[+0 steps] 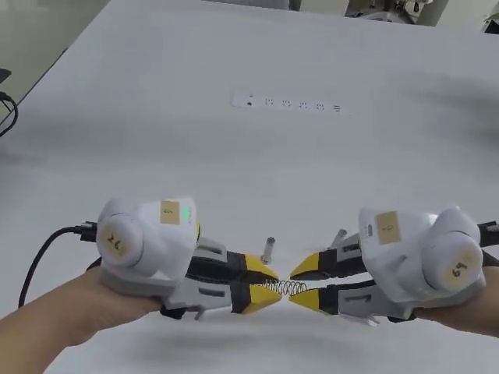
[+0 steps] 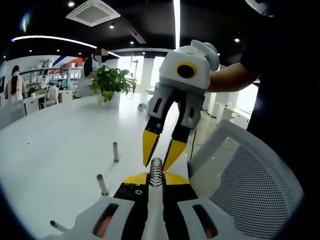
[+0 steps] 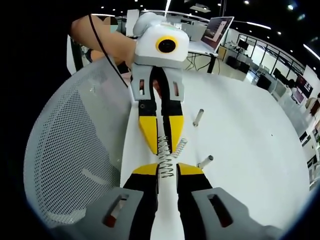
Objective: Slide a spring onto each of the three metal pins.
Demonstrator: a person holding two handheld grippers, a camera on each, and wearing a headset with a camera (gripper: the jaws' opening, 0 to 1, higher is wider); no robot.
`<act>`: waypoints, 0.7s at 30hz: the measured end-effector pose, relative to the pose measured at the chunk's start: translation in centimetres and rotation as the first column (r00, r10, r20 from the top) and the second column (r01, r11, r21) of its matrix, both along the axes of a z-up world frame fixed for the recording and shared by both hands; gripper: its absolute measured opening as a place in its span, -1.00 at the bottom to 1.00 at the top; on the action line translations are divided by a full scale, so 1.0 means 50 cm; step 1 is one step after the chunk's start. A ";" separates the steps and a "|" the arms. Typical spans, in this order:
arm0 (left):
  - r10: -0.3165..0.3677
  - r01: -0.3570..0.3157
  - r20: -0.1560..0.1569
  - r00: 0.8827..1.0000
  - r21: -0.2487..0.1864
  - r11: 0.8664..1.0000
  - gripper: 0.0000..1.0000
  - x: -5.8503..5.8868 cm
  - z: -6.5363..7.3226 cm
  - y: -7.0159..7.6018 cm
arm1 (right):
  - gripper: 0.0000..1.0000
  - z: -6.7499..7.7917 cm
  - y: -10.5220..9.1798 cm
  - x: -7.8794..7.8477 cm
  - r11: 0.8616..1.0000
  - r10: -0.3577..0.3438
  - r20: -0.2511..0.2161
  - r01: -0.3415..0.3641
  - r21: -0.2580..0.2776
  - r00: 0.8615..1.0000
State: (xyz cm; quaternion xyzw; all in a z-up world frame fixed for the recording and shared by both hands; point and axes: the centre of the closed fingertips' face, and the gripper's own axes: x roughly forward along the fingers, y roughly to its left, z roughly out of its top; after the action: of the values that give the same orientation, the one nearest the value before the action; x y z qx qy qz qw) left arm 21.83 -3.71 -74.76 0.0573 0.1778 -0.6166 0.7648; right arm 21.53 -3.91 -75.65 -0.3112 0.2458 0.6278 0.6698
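White surface (image 1: 234,156) lies wide under the work. At the near left, the left hand-held gripper (image 1: 272,288) is closed on one end of a spring (image 1: 286,289). A metal pin (image 1: 267,249) stands just beyond. The right hand-held gripper (image 1: 300,286) has its jaws apart around the spring's other end.

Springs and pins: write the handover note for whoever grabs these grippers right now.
Left gripper: shut on one end of a spring.
Right gripper: jaws flank the spring's other end; whether they grip it is unclear.
Metal pins: three on the table beside the grippers, all bare.
Done: no pin carries a spring.
Left: all three pins.
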 end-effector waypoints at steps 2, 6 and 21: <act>-0.002 0.002 0.000 1.000 0.002 1.000 -0.97 -0.001 0.000 0.000 | -0.75 0.002 0.000 0.001 1.000 -0.006 -0.010 0.006 0.007 1.000; 0.000 0.000 0.001 1.000 0.001 1.000 -0.97 -0.001 0.001 0.000 | -0.72 0.001 0.000 -0.007 1.000 0.003 -0.037 -0.002 0.018 0.999; -0.005 0.005 -0.001 1.000 -0.007 1.000 -0.97 -0.005 0.007 0.001 | -0.84 -0.010 -0.005 -0.009 0.999 0.038 0.004 -0.038 -0.014 0.999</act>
State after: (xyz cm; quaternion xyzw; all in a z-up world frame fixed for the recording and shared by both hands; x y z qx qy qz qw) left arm 21.59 -3.64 -74.40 0.0550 0.1759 -0.6190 0.7634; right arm 21.08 -4.14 -76.18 -0.3220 0.2426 0.6381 0.6560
